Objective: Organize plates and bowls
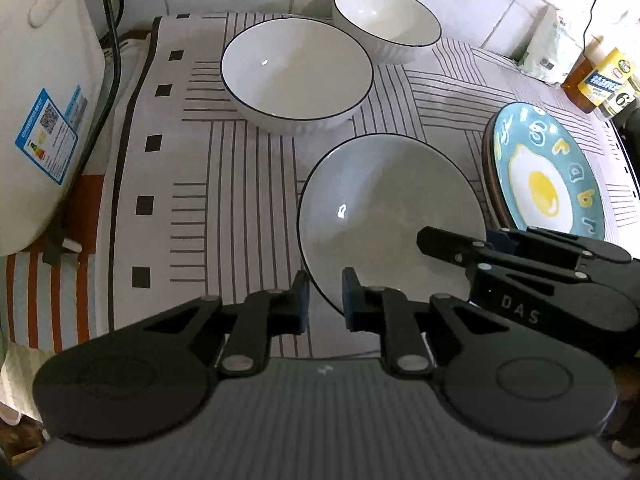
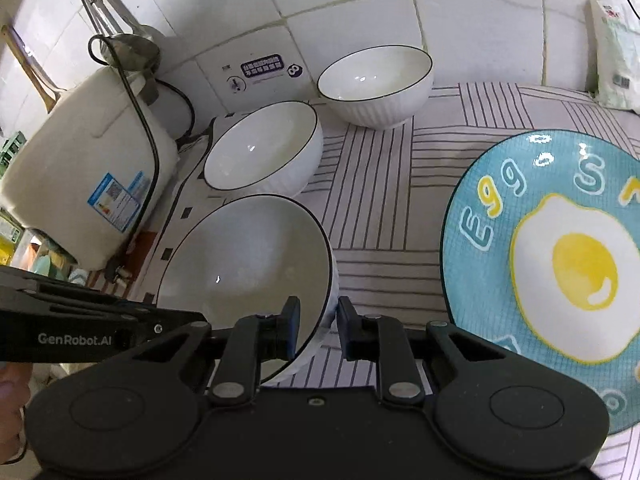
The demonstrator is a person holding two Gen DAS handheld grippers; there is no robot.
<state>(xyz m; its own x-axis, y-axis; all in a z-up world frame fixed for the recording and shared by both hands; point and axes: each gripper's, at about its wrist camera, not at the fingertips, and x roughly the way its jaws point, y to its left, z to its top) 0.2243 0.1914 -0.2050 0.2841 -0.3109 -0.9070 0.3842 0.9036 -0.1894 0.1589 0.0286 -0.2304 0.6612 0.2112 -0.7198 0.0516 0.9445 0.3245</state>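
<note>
Three white bowls with dark rims sit on a striped cloth (image 1: 192,184). The near bowl (image 1: 384,216) is tilted; it also shows in the right wrist view (image 2: 248,264). My left gripper (image 1: 325,300) straddles its near-left rim, jaws a little apart. My right gripper (image 2: 318,326) straddles its right rim, one finger inside, one outside; it also shows in the left wrist view (image 1: 452,246). A middle bowl (image 1: 296,72) and a far bowl (image 1: 386,20) stand behind. A blue egg-print plate (image 1: 548,172) lies on a darker plate at the right.
A white rice cooker (image 1: 44,92) with a black cord stands at the left. Oil bottles (image 1: 600,80) and a white bag (image 1: 548,48) stand at the back right. The tiled wall (image 2: 360,8) is close behind, with ladles hanging at the upper left.
</note>
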